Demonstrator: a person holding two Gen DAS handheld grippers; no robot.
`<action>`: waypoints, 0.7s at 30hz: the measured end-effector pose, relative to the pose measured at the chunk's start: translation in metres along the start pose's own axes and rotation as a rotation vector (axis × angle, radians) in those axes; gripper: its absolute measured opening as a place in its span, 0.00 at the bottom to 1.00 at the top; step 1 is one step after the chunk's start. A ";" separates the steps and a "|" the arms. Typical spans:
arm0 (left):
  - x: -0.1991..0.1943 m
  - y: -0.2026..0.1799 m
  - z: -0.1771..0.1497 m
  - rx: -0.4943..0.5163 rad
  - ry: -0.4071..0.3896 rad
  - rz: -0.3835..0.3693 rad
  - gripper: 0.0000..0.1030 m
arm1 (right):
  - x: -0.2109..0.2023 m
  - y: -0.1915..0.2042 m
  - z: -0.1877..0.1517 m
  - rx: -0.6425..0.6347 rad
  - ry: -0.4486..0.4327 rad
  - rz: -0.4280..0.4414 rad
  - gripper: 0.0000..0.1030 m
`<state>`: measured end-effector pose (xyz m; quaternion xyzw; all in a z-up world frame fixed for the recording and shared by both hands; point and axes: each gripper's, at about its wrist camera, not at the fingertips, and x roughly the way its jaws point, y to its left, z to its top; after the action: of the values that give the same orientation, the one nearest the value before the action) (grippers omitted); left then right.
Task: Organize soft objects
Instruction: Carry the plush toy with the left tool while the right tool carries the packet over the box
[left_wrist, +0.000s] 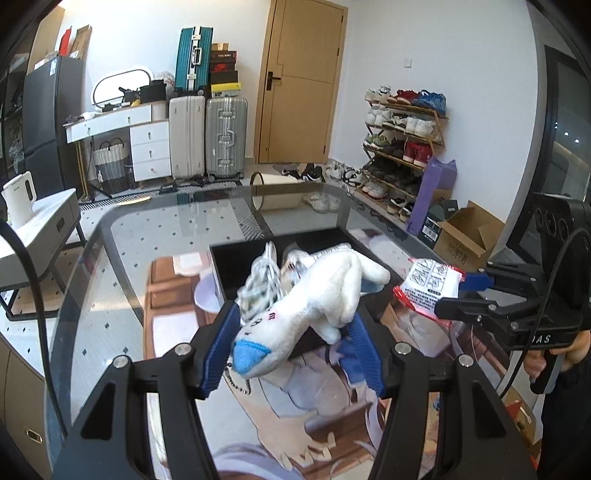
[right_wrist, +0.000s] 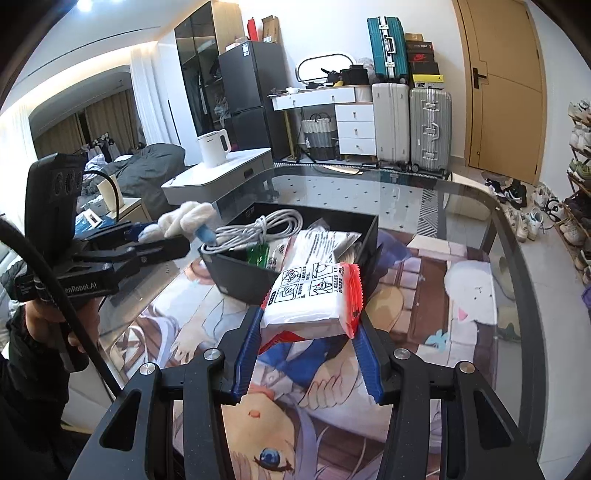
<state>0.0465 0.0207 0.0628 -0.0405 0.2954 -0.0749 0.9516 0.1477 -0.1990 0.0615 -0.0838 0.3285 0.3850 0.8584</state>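
Plush toy (left_wrist: 314, 295) clamped between left hand-held gripper (left_wrist: 291, 325) fingers.

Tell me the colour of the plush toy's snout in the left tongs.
Blue, on a white plush toy; clearest in the left wrist view, held by the left tongs.

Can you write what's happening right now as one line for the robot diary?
left gripper: shut on white plush toy with blue nose | right gripper: shut on white-and-red plastic packet | black box: holds coiled white cable
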 end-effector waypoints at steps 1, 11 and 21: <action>0.001 0.002 0.004 -0.001 -0.001 0.002 0.57 | 0.000 -0.001 0.004 0.001 -0.002 -0.008 0.47; 0.020 0.008 0.021 -0.001 0.001 0.013 0.58 | 0.014 -0.001 0.029 -0.014 0.009 -0.040 0.47; 0.045 0.022 0.031 -0.042 0.032 0.057 0.58 | 0.042 0.002 0.040 -0.037 0.056 -0.040 0.47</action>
<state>0.1034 0.0360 0.0605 -0.0506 0.3131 -0.0421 0.9475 0.1863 -0.1566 0.0663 -0.1170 0.3437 0.3714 0.8546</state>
